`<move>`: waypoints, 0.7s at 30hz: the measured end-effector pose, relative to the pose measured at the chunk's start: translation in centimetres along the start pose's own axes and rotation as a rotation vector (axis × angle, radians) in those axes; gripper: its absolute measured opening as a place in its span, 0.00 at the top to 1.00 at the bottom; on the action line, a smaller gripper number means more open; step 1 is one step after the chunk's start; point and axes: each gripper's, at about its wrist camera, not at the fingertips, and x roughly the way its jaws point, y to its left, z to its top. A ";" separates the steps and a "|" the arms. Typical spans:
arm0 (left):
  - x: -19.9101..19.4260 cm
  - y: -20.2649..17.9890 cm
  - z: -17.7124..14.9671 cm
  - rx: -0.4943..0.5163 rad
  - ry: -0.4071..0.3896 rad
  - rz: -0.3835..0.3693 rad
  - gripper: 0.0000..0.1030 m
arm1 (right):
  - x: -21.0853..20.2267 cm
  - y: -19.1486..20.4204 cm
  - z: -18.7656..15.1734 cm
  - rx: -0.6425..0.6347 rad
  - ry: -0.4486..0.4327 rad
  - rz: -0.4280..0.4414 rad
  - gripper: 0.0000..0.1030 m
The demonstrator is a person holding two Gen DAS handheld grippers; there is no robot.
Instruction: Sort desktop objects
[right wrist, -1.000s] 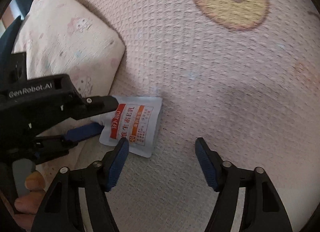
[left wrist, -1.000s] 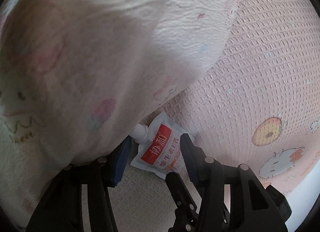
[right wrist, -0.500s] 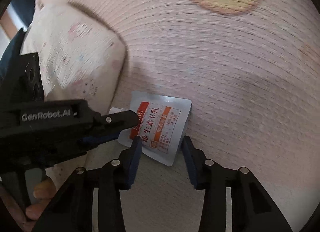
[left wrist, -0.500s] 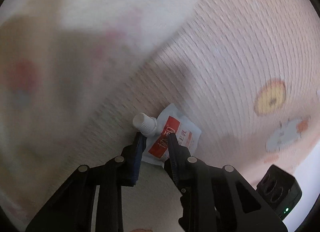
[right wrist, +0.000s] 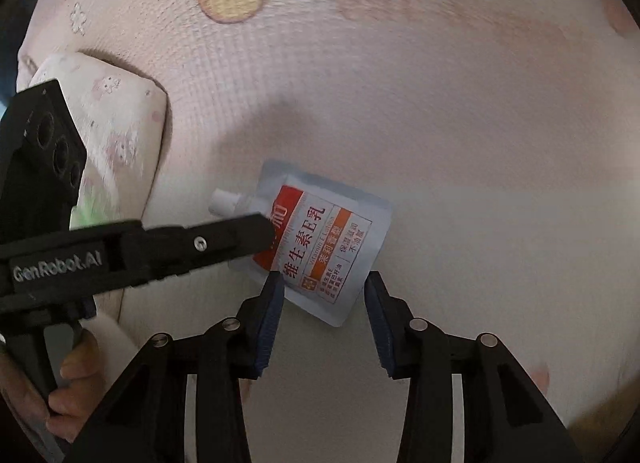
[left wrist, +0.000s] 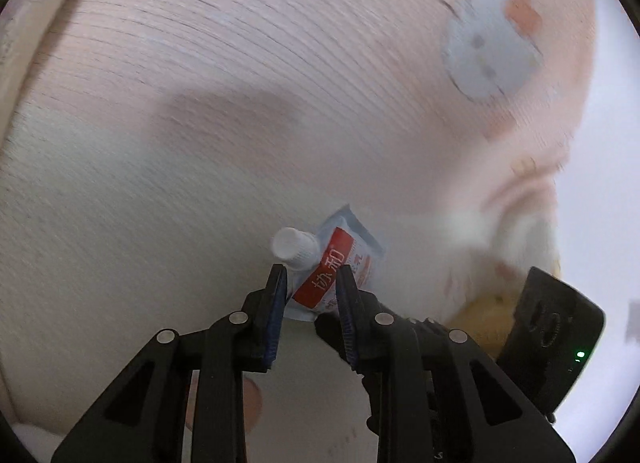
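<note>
Left wrist view: the left gripper (left wrist: 310, 279) has its jaws drawn close together on the near end of a spouted lotion pouch (left wrist: 340, 263), just below the white cap (left wrist: 294, 244). The pouch appears raised off the pink printed blanket (left wrist: 240, 83); motion blur prevents confirming this. It sits low in the middle of the blanket, well away from the blanket's right edge.

Right wrist view: the right gripper (right wrist: 323, 293) has its jaws partly open, straddling the lower edge of the pouch (right wrist: 320, 239) without visibly touching it; it holds nothing. The left gripper (right wrist: 224, 235) enters from the left and clamps the pouch at its spout end. A small patterned cushion (right wrist: 116, 123) lies near the blanket's left edge.

Step in hand, as judged: pickup or handover of the pouch for sorting. The next move calls for either closing the right jaws on the pouch's free end before the left releases, or withdrawing the right gripper. No destination container is visible.
</note>
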 end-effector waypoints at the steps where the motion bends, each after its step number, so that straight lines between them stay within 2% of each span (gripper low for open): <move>1: 0.1 -0.2 -0.9 0.004 0.016 -0.013 0.73 | -0.2 -0.2 -0.1 0.013 0.007 -0.002 0.62; 4: 0.9 -1.1 -0.1 0.003 0.055 -0.039 0.73 | -1.3 0.1 -2.5 0.054 0.010 -0.020 0.62; 7: 1.7 -2.8 -1.7 0.032 0.072 -0.035 0.73 | -3.1 -0.4 -4.2 0.065 0.010 -0.043 0.62; 9: 1.5 -3.8 -2.9 0.086 0.091 -0.026 0.73 | -2.9 -0.3 -4.3 0.057 0.022 -0.074 0.62; 11: 3.0 -6.1 -3.7 0.132 0.108 -0.024 0.73 | -3.5 -0.7 -5.2 0.066 0.022 -0.088 0.62; 16: 2.5 -6.4 -6.6 0.186 0.195 -0.046 0.75 | -6.0 -2.6 -7.6 0.142 0.011 -0.095 0.62; 21: 3.1 -7.1 -9.4 0.255 0.260 0.024 0.78 | -7.2 -3.4 -10.5 0.210 0.028 -0.070 0.62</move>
